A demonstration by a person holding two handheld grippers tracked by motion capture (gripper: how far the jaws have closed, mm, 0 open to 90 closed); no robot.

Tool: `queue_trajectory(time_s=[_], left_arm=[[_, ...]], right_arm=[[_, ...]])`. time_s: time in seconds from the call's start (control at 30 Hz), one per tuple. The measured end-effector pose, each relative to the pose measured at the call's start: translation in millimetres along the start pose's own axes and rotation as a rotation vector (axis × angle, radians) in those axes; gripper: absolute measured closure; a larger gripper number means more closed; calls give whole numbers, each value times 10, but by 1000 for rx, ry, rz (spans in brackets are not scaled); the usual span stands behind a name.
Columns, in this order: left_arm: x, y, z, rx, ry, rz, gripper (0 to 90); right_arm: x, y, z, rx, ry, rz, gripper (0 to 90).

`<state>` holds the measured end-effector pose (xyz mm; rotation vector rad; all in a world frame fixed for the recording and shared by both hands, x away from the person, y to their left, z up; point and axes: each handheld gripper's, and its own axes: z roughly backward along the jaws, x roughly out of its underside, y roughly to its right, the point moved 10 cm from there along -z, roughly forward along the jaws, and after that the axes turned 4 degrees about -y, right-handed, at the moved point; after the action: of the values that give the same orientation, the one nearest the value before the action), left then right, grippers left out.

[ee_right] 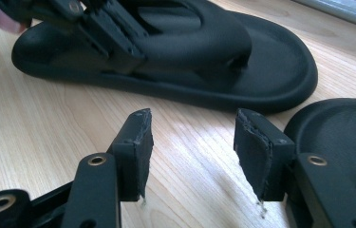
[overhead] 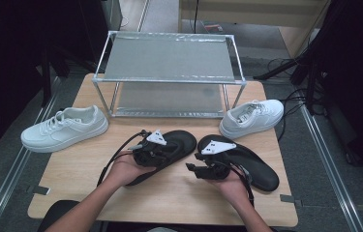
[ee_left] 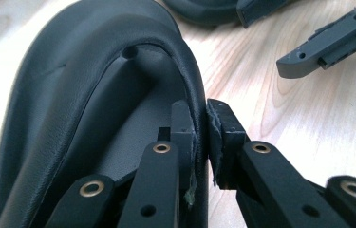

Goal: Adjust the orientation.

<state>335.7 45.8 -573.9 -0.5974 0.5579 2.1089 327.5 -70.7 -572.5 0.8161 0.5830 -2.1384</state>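
Observation:
Two black flip-flops lie at the table's front. My left gripper (overhead: 165, 150) is shut on the strap (ee_left: 195, 109) of the left flip-flop (overhead: 179, 142); one pad sits under the strap, the other outside it, and the sole rests on the wood. To its right my right gripper (overhead: 193, 162) stands open over bare wood, with nothing between its jaws (ee_right: 197, 142). It points at the left flip-flop (ee_right: 242, 71). The right flip-flop (overhead: 256, 166) lies beside and behind that hand, its toe end (ee_right: 341, 128) close to the right jaw.
A metal two-shelf rack (overhead: 169, 72) stands at the back of the wooden table (overhead: 169, 198). One white sneaker (overhead: 65, 128) lies at the left edge, another (overhead: 251, 117) right of the rack. Cables run along the floor at the right.

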Motion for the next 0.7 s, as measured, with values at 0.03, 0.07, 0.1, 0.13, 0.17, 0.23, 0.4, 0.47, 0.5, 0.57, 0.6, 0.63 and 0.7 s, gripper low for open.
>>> queue_trajectory(time_s=[0.03, 0.07, 0.1, 0.13, 0.17, 0.23, 0.4, 0.47, 0.5, 0.57, 0.6, 0.63, 0.7], left_arm=[[1, -10, 2, 0, 1, 3, 796], [8, -21, 5, -5, -3, -1, 769], [16, -32, 12, -14, -7, -4, 734], [23, -45, 18, -15, -7, -6, 681], [31, -48, 24, -12, -11, 6, 644], [37, -42, 40, -7, -7, 13, 641], [81, -48, 182, -3, 14, -2, 578], [124, -66, 226, -1, 5, -6, 557], [142, -79, 252, -10, 6, -16, 545], [167, -100, 316, -17, 25, -34, 535], [179, -109, 347, -6, 30, -26, 535], [179, -109, 347, -6, 30, -26, 536], [223, -193, 411, -21, 34, 10, 538]], right_arm=[[-6, -3, -8, -4, 4, -2, 487], [-8, -5, -15, -8, 3, -6, 487], [-12, -8, -25, -11, 4, -12, 486], [-13, -11, -35, -18, 2, -17, 481], [-16, -13, -48, -22, 1, -22, 480], [-15, -7, -57, -21, -1, -20, 480], [-35, -5, -77, -40, 2, -44, 502], [-37, -10, -80, -42, 3, -50, 504], [-41, -11, -83, -42, 4, -52, 504], [-51, -20, -85, -44, 7, -59, 504], [-59, -24, -85, -44, 10, -63, 506], [-59, -24, -85, -44, 10, -63, 506], [-82, -40, -79, -53, 18, -64, 524]])
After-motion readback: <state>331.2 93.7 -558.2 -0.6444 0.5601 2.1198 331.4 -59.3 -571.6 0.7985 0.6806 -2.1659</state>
